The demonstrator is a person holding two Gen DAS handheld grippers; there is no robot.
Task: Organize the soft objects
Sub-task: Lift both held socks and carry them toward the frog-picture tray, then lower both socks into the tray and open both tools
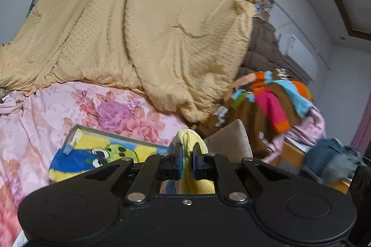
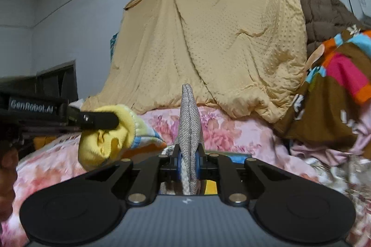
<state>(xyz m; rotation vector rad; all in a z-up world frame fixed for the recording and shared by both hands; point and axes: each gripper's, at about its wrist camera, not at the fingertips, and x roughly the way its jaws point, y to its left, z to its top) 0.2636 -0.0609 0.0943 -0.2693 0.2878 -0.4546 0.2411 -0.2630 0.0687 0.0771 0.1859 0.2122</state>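
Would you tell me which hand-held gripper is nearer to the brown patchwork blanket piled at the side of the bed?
Right. The right hand-held gripper has the brown patchwork blanket close on its right, while the left hand-held gripper sits farther left.

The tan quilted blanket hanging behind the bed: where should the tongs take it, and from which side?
Probably the bunched lower right corner of the tan quilted blanket, approached from the front. It rests in a thick fold on the pink floral bedspread, so there is an edge to pinch. Both tongs are occupied: left on yellow knitted cloth, right on grey woven fabric.
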